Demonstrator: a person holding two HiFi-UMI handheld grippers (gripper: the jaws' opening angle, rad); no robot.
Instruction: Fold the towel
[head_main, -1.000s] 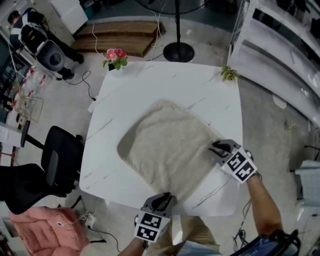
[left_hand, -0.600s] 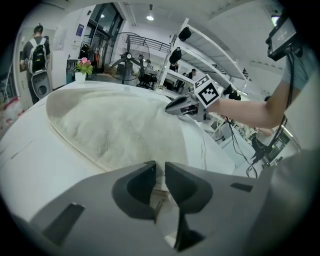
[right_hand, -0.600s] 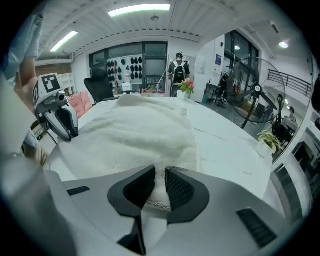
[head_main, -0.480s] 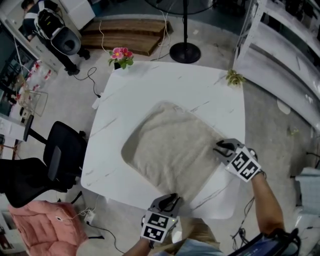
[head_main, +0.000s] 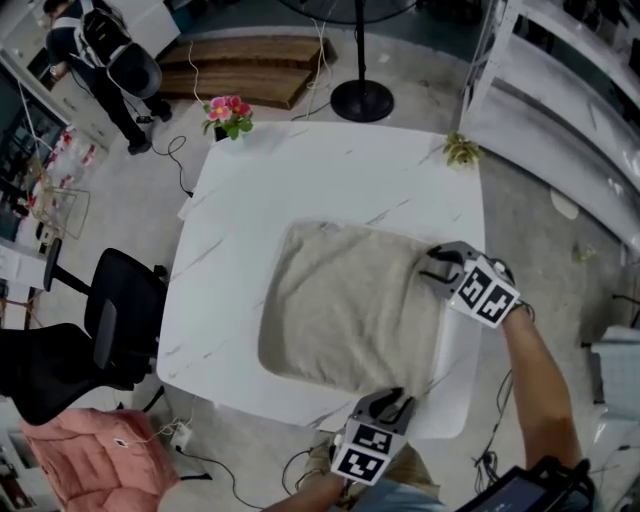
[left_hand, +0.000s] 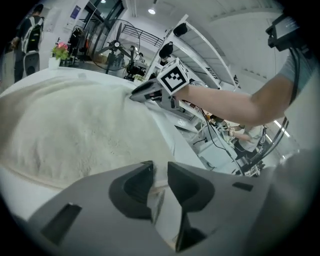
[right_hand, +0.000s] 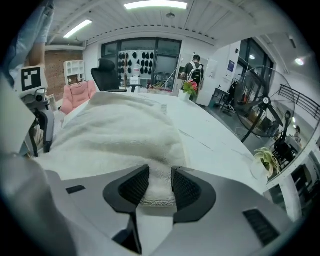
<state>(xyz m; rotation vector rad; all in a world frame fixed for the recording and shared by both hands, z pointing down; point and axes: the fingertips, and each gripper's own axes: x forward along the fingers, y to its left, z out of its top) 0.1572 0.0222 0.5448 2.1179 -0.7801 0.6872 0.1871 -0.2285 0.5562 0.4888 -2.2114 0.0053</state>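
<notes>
— Where is the towel for you?

— It lies flat on the white counter, toward the near right part, and your two grippers are at its right edge.

— And my right gripper?

— It is at the towel's far right corner. Its jaws have just been opening. The hemmed corner lies between the ribbed pads, but you have let go of it.

— My left gripper?

— It is at the near right corner, by the counter's near edge. Those jaws have just been opening too, leaving a narrow gap. The towel's edge lies just ahead of them and is not clamped.
</notes>
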